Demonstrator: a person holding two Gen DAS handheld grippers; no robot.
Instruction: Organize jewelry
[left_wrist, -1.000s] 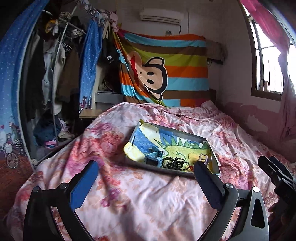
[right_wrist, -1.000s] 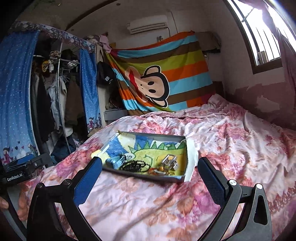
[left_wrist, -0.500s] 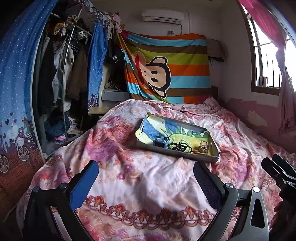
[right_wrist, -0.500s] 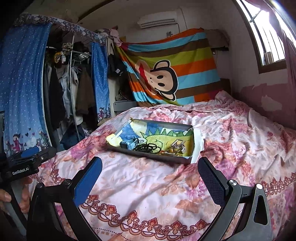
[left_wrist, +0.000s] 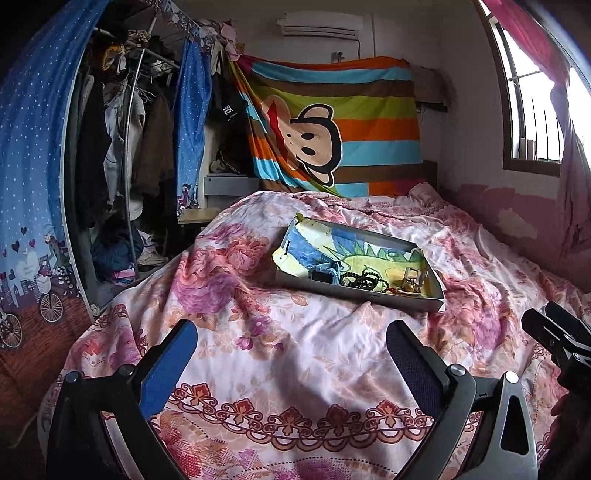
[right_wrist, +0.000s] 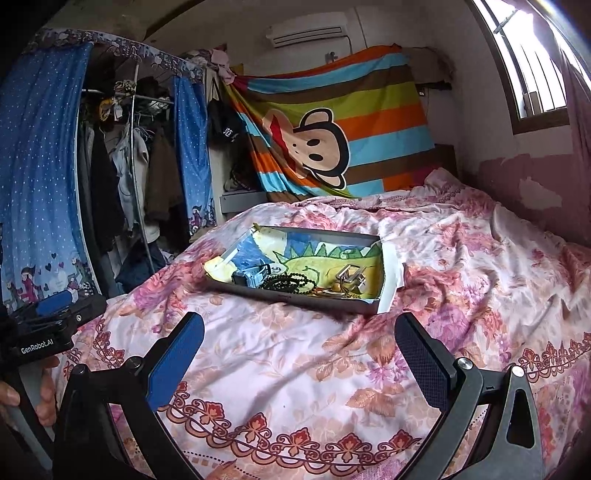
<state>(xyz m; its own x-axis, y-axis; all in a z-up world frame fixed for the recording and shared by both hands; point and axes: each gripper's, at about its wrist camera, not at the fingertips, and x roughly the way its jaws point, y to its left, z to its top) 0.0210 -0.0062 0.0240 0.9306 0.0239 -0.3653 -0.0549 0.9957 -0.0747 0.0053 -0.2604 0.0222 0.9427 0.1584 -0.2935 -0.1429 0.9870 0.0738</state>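
Note:
A shallow grey tray (left_wrist: 369, 297) (right_wrist: 314, 301) lined with a dinosaur drawing lies on the floral bed. Along its near side lie a small blue box (left_wrist: 325, 275) (right_wrist: 251, 275), a black bead string (left_wrist: 364, 282) (right_wrist: 290, 282) and gold and silver pieces (left_wrist: 412, 280) (right_wrist: 349, 280). My left gripper (left_wrist: 291, 354) is open and empty, well short of the tray. My right gripper (right_wrist: 299, 349) is open and empty, also short of the tray. Each gripper shows at the edge of the other's view: the right one (left_wrist: 561, 332), the left one (right_wrist: 51, 317).
The pink floral bedspread (left_wrist: 295, 350) covers the bed. An open wardrobe with hanging clothes (left_wrist: 110, 155) and blue curtains stands at the left. A striped monkey blanket (left_wrist: 332, 136) hangs on the back wall. A window (left_wrist: 535, 110) is at the right.
Both grippers have pulled back from the tray toward the foot of the bed, so the tray looks smaller and farther. Both stay open and empty.

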